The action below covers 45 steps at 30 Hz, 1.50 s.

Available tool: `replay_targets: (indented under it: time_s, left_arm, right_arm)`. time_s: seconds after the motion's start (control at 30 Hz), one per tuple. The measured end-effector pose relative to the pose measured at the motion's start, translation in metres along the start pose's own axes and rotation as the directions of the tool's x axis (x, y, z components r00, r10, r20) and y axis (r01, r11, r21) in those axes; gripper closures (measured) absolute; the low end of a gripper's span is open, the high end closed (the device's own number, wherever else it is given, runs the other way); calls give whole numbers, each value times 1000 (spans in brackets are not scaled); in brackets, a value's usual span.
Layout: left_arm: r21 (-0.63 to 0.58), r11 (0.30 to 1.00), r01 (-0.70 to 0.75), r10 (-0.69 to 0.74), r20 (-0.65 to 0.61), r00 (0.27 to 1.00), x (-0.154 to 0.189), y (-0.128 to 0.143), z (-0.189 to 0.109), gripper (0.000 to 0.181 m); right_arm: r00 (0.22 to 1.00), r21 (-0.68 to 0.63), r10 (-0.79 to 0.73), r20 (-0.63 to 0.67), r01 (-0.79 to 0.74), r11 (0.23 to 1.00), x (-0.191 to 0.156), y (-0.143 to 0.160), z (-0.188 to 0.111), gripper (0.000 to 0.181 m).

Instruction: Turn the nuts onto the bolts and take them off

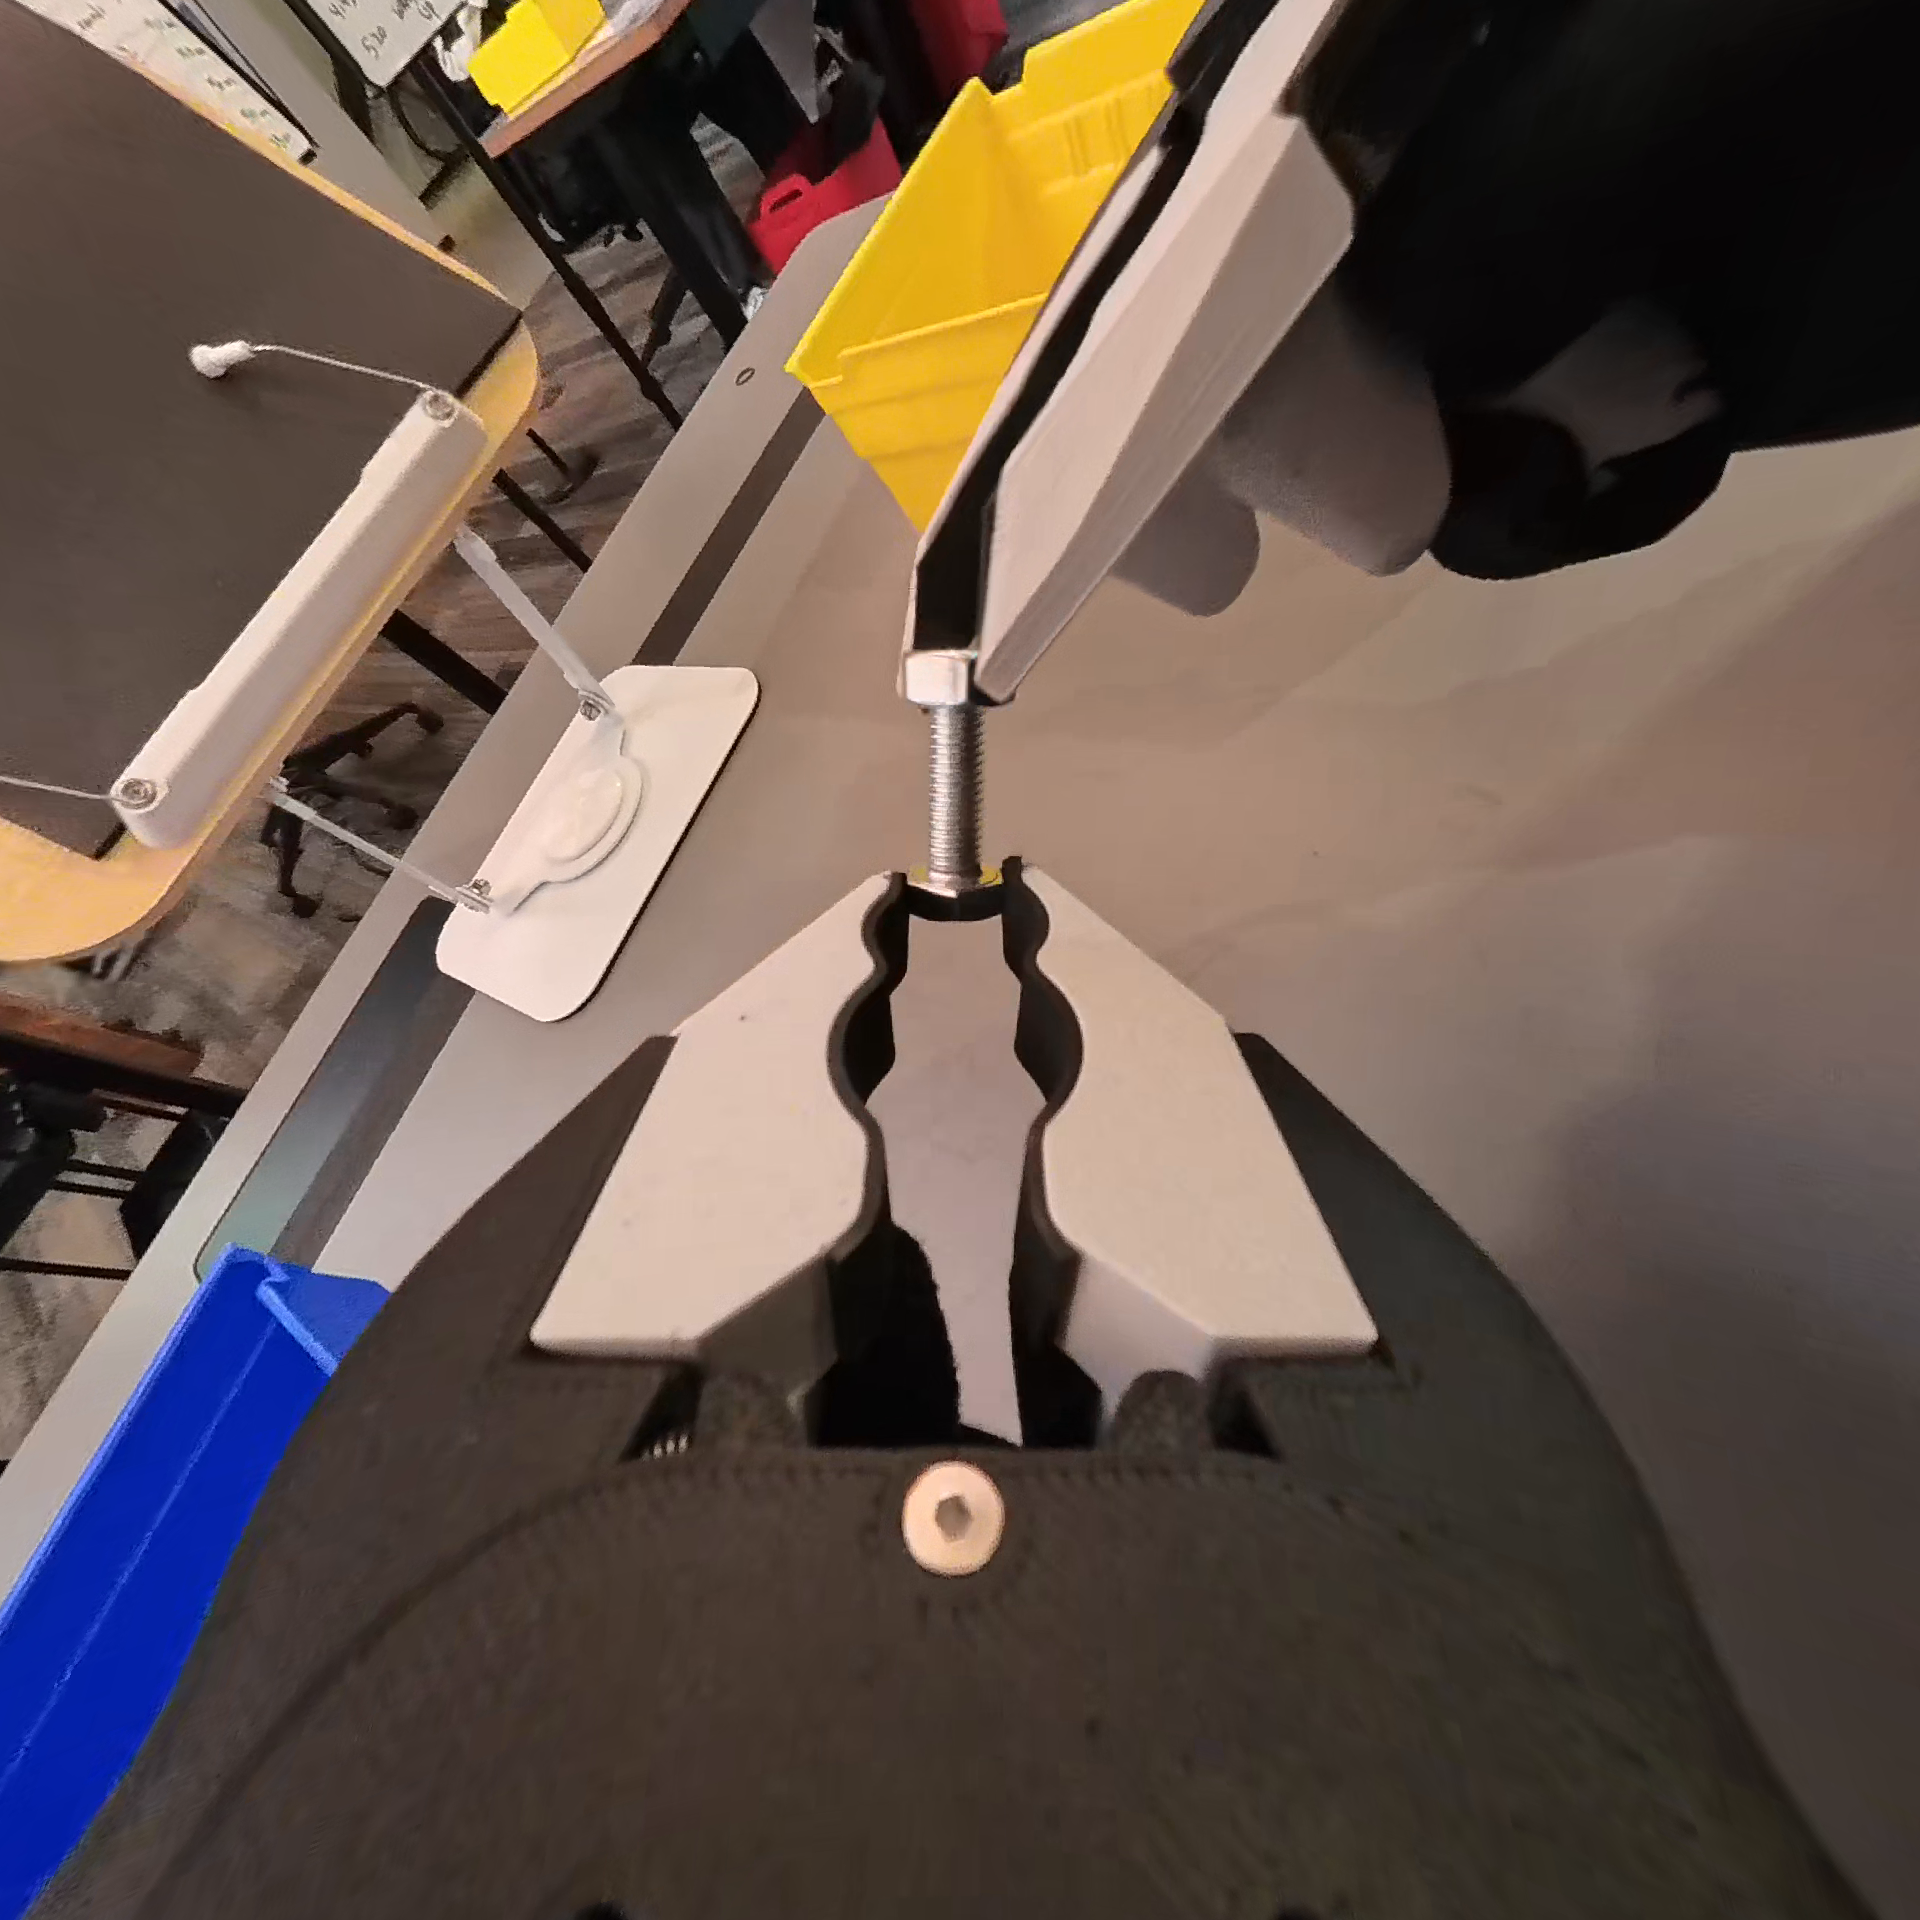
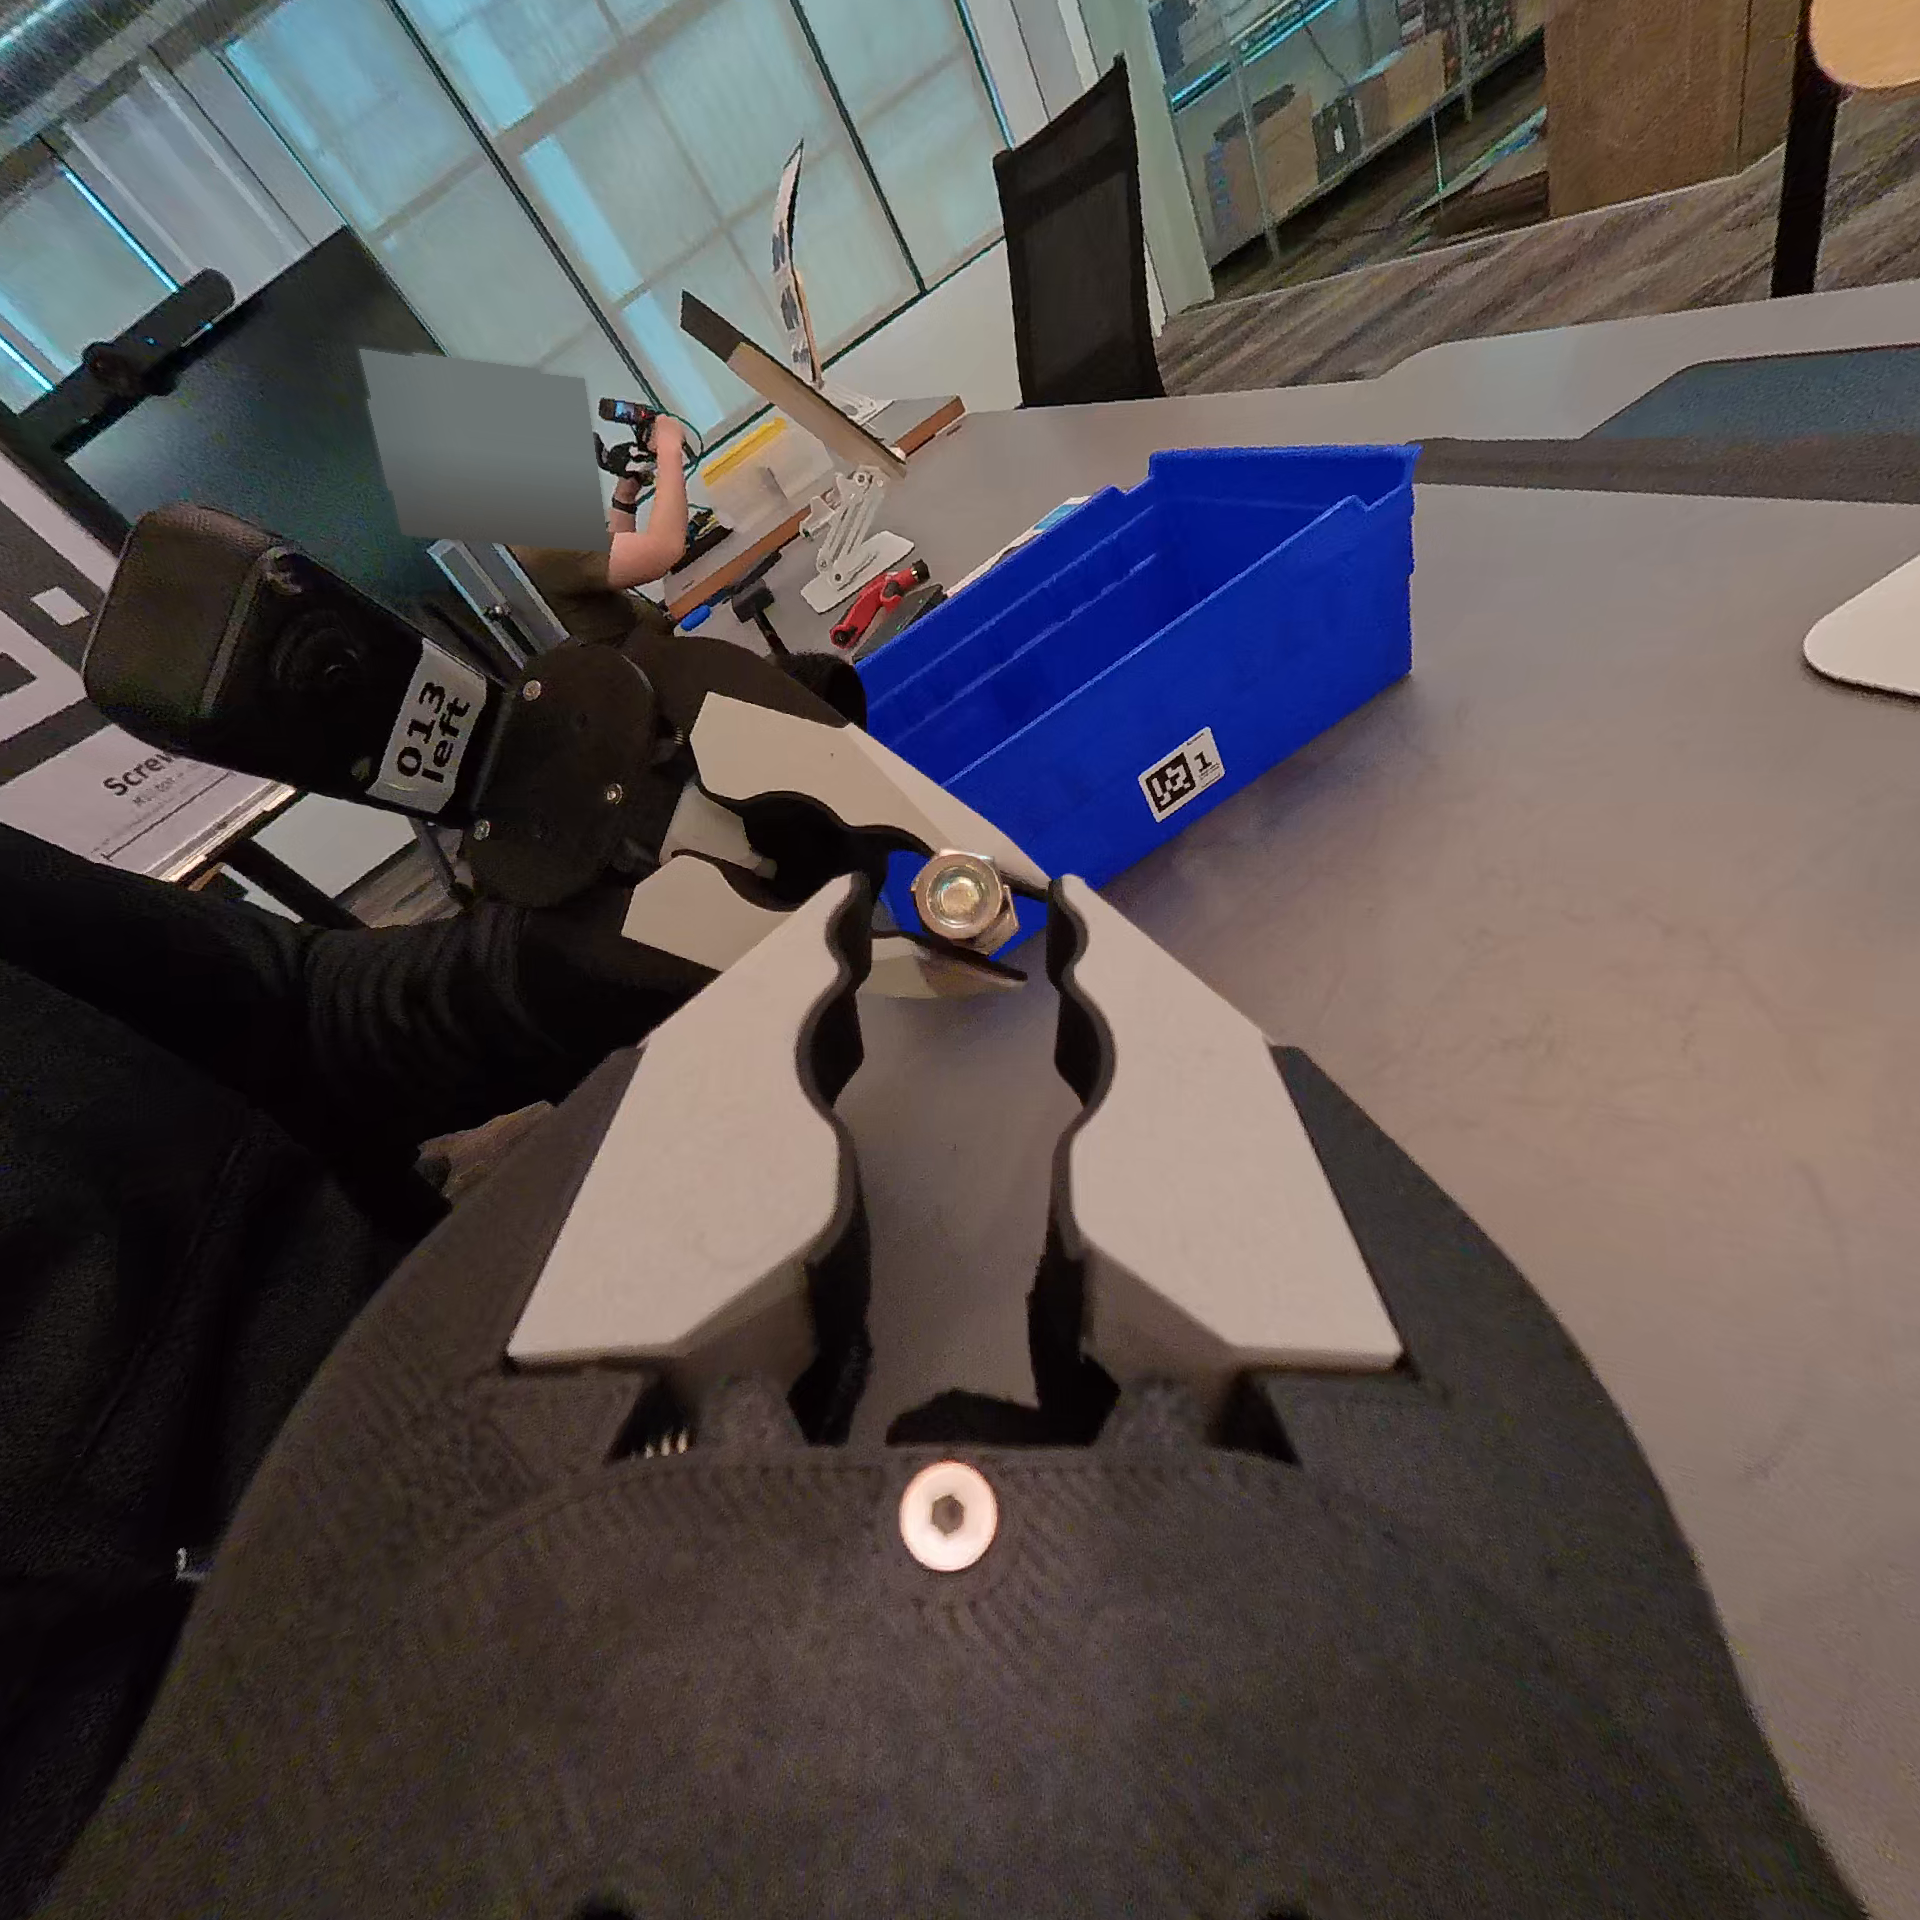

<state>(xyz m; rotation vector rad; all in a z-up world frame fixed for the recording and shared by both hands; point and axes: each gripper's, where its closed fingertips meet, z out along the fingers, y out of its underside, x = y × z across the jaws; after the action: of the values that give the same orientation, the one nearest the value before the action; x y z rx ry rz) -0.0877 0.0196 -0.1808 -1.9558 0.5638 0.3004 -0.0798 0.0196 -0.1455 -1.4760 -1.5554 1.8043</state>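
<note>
Bolt: silver, threaded, hex nut atop

The threaded steel bolt stands between both grippers above the grey table: the left gripper holds its head at 6 o'clock, the right gripper sits at the hexagonal steel nut at 12. The yellow plastic bin lies behind at 12, the blue plastic bin at 8, the white flat stand base at 10.
</note>
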Motion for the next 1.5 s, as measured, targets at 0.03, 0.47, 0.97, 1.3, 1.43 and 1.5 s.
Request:
replay_targets:
  time_s: [0.03, 0.47, 0.97, 1.3, 1.43, 1.5]
  left_arm:
    - [-2, 1000, -3, 3, -1, 1000, 1, 0, 0, 165]
    - [-4, 1000, 8, -9, -57, 998, 6, 0, -1, 165]
    - [8, 993, 122, -118, -202, 972, 16, 5, -1, 165]
    - [-44, 998, 40, -42, -47, 998, 2, 12, 2, 165]
    - [-76, 997, -14, 13, -15, 1000, 4, 14, 5, 165]
    - [-75, 997, -18, 17, -17, 1000, 6, 13, 5, 165]
  right_arm:
    - [1000, -4, 2, 4, -2, 1000, -1, 1, 1, 153]
    - [999, -49, -49, 17, 49, 998, -2, 6, 2, 165]
    - [969, -103, -243, -34, 238, 966, -2, 6, 0, 139]
    - [999, -41, 31, -15, -32, 999, 6, 9, 4, 139]
    - [989, -25, 147, 11, -146, 989, 6, 13, 10, 148]
    - [984, -20, 177, 22, -176, 984, 7, 14, 11, 155]
